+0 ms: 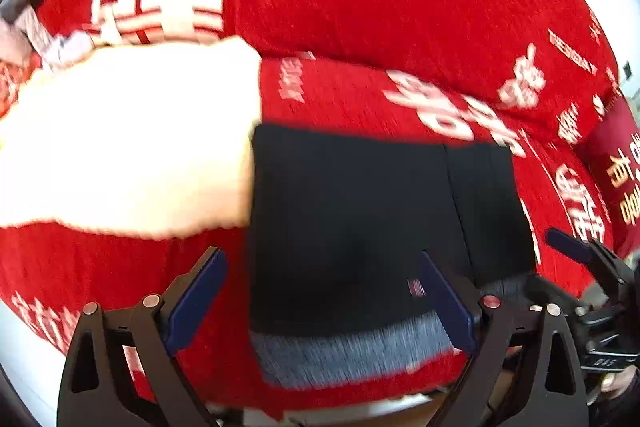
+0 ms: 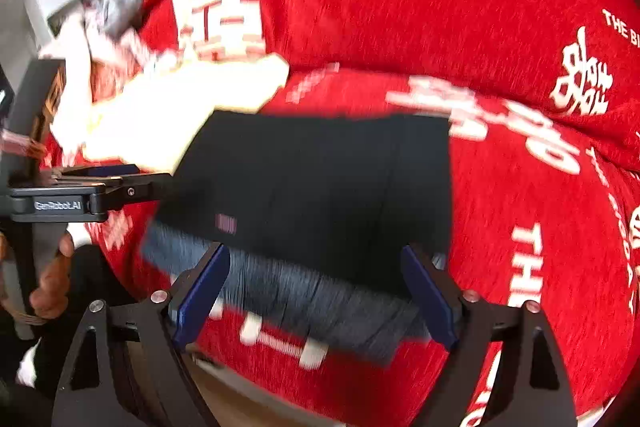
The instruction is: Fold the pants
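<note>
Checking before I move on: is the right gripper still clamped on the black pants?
No, the right gripper stands wide open above the grey waistband of the folded black pants, with no cloth pinched between its blue pads.

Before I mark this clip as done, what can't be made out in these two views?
- Folded black pants: layers underneath are hidden by the top fold, both views.
- Grey waistband: smeared by motion blur; the small label is unreadable.
- Cream garment: overexposed, no detail, left view.
- Grey clutter on the red blanket: blurred, too small to identify.
- Left tongs: edge-on in the right view.
</note>
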